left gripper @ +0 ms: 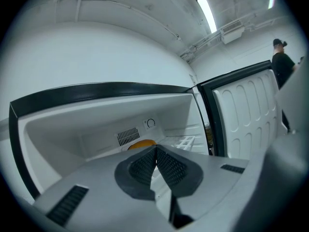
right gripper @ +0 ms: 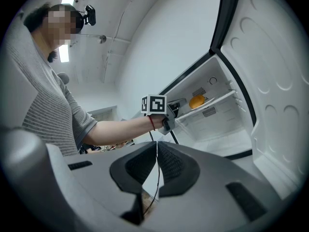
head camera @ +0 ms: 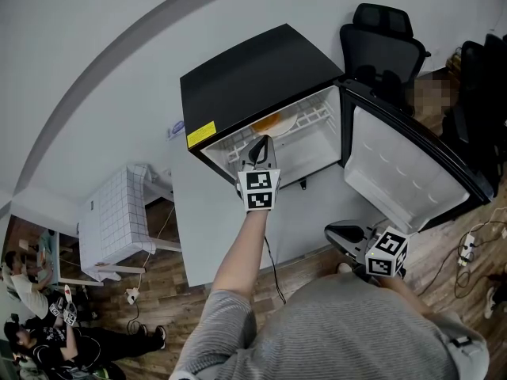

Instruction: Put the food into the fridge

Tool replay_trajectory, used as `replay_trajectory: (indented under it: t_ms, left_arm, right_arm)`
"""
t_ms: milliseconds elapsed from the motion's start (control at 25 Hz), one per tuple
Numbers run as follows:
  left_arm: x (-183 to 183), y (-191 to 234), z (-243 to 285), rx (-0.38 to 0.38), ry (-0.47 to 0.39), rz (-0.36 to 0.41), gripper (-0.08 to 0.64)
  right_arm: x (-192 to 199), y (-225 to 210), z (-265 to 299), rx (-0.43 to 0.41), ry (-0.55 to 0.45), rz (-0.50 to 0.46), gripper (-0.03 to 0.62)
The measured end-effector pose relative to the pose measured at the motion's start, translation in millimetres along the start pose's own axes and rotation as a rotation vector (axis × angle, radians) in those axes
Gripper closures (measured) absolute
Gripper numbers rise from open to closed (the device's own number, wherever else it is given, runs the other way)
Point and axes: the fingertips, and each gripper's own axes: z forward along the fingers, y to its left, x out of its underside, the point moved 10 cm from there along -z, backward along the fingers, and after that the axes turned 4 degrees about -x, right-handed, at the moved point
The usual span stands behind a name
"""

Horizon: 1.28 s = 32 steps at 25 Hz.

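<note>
Grey-black jaws of the right gripper are pressed together on nothing, low by the person's body. Farther out, the left gripper is likewise closed and empty at the mouth of the fridge. Beyond it the orange food already sits on the upper wire shelf. It looks light, rounded and probably soft, so a gentle hold across its widest part would suit.

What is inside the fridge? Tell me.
Orange food lies on the white wire shelf. The shut left claw covers part of the shelf; anything behind it is hidden.
</note>
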Motion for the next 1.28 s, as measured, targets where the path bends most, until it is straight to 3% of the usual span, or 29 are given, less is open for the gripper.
replay_trajectory:
  t_ms: [640,1280]
  left_arm:
    - [6.7,-14.6,-47.6,0.068,-0.047,-0.103,0.549]
    - [27.8,-54.1,-139.2,0.148,-0.044,-0.226,0.549]
  right_arm:
    - [3.9,9.0,16.3,-0.031,0.025,-0.008,0.579]
    - [6.7,9.3,28.5,-0.049,0.049,-0.01,0.578]
